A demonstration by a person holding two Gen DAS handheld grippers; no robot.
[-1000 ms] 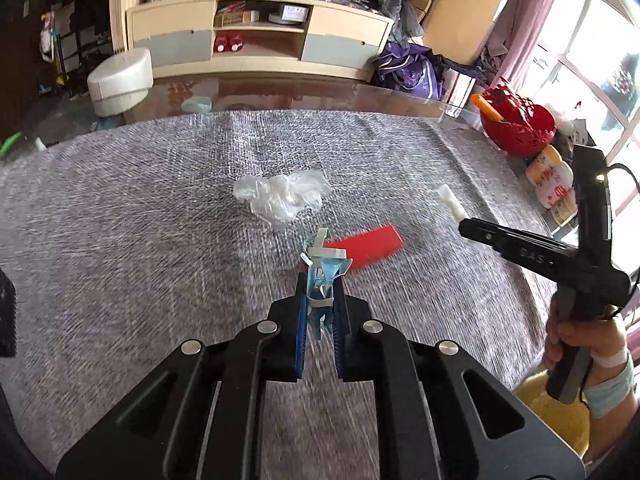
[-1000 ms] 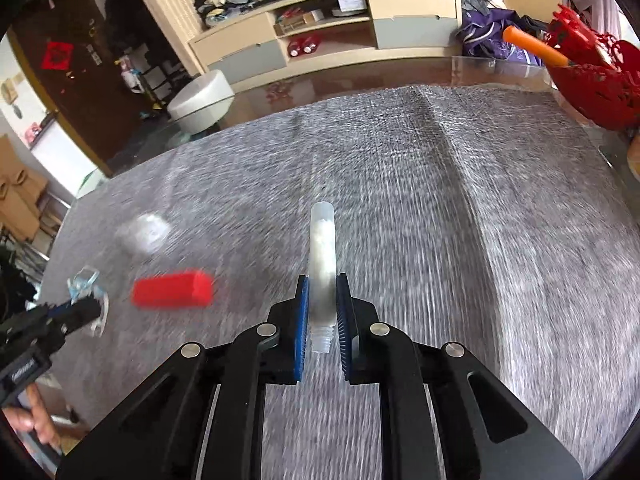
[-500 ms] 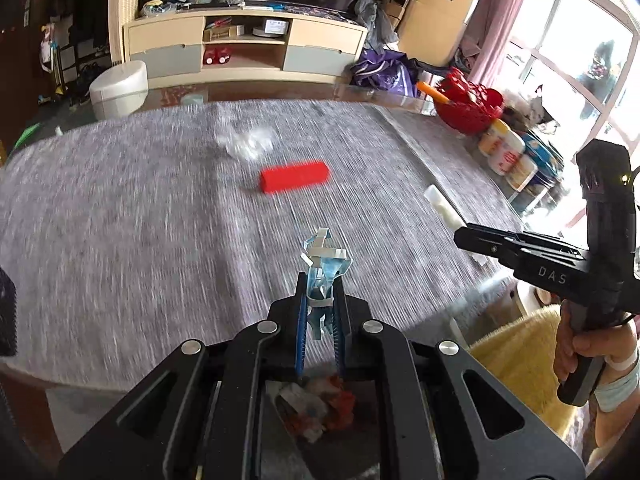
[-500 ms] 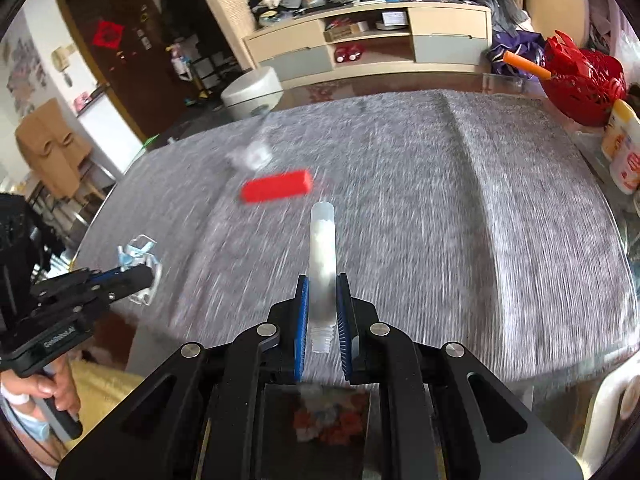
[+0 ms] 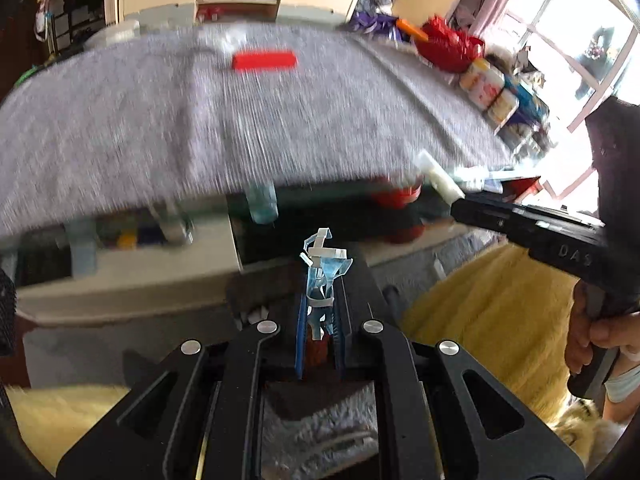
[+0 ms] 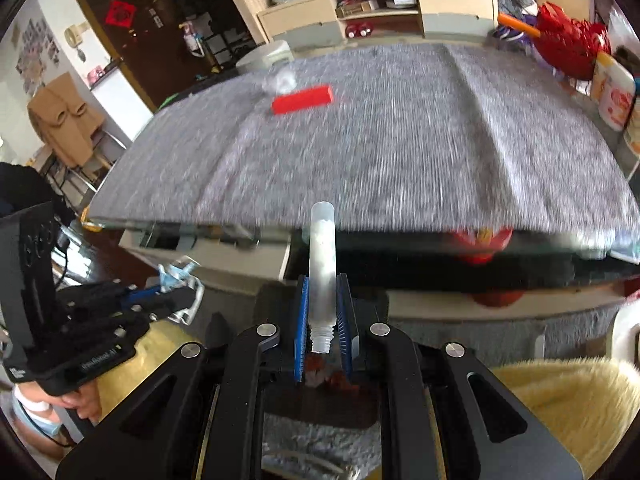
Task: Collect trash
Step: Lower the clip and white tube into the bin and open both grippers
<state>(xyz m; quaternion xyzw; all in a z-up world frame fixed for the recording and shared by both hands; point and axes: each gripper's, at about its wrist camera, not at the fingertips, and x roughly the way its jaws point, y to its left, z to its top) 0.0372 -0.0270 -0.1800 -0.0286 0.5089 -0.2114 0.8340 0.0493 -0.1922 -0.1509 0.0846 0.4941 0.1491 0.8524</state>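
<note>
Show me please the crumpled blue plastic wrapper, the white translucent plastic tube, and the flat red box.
crumpled blue plastic wrapper (image 5: 322,276), left wrist view, middle of its crumpled body.
white translucent plastic tube (image 6: 322,264), right wrist view, middle of its barrel.
flat red box (image 6: 302,99), right wrist view, top face.

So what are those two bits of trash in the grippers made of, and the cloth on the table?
The tube in the right gripper looks like frosted, translucent plastic, with a threaded neck. The crumpled piece in the left gripper seems thin clear plastic packaging, bluish and creased, though I can't be sure. The table cover looks like grey woven fabric, matte and ribbed.
</note>
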